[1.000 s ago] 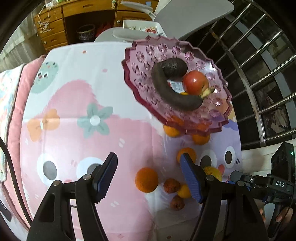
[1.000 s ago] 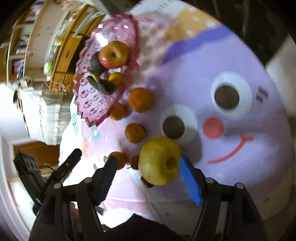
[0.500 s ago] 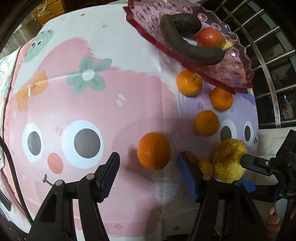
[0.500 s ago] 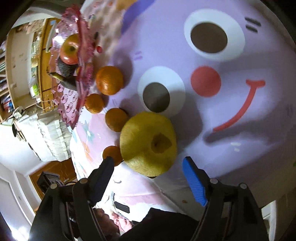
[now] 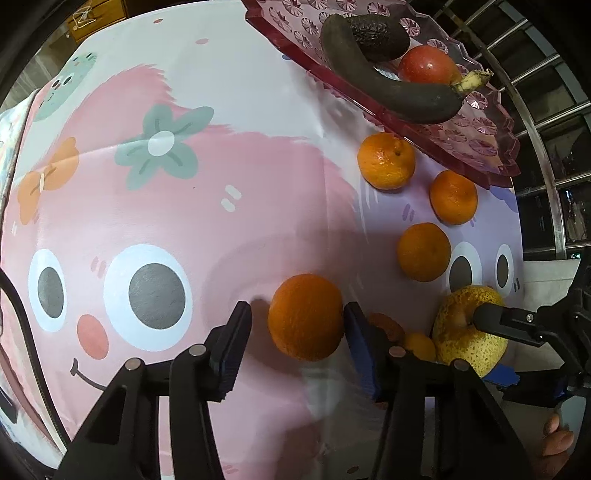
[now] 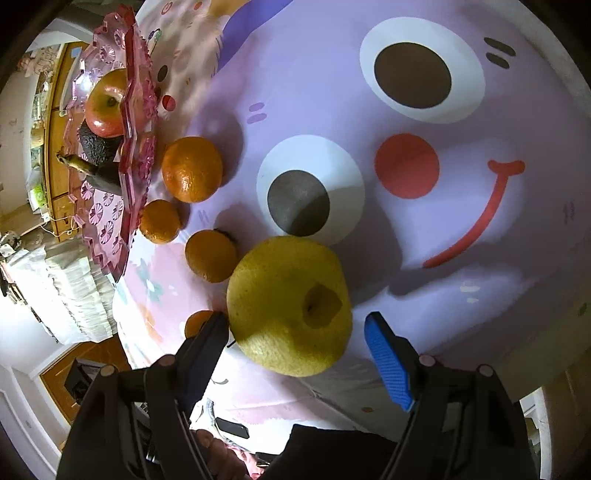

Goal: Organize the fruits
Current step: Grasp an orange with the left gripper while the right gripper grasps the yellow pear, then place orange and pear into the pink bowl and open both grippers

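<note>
A large orange (image 5: 306, 316) lies on the pink part of the cartoon tablecloth (image 5: 184, 206), between the fingers of the left gripper (image 5: 297, 341). The right-hand blue pad touches its side, while the left-hand pad stands a little off it — the jaws are wide and have not closed on it.

Just to its right, a yellow speckled pear (image 6: 290, 304) lies near the table's edge with its hollow end toward the right wrist camera. The right gripper (image 6: 295, 334) straddles it, jaws wide: the dark finger sits at the pear's left side, the blue pad (image 6: 388, 360) apart from it on the right.

Beyond them, three mandarins (image 5: 386, 160) lie in a loose line on the cloth, the farthest beside the rim of a pink faceted fruit plate (image 5: 476, 136). Two smaller fruits (image 5: 419, 345) lie between the orange and the pear. On the plate — a blackened banana (image 5: 388, 92), a dark avocado (image 5: 376, 35) and a red apple (image 5: 428, 66), all touching.
</note>
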